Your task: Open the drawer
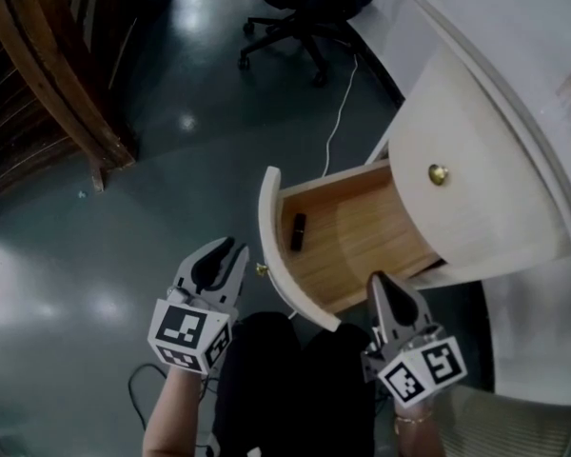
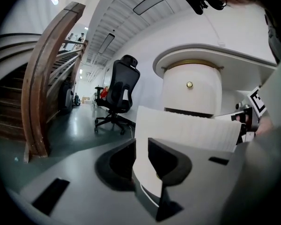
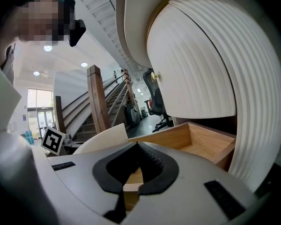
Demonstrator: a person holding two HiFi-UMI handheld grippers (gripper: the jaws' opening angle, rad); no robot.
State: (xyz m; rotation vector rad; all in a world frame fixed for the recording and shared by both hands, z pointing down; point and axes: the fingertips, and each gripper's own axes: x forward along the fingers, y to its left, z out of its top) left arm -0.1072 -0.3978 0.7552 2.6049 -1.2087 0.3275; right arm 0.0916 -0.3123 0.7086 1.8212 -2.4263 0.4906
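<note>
The drawer (image 1: 362, 231) is standing pulled open at frame centre. The left gripper (image 1: 226, 252), jaws spread and empty, is hovering beside its brass knob (image 1: 261, 269). The right gripper (image 1: 379, 280) is holding its jaws pressed together at the drawer's lower right.

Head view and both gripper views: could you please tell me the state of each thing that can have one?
Lower drawer: pulled open, a small dark object lying inside.
Upper drawer: closed.
Left gripper: jaws apart, empty.
Right gripper: jaws together, empty.
</note>
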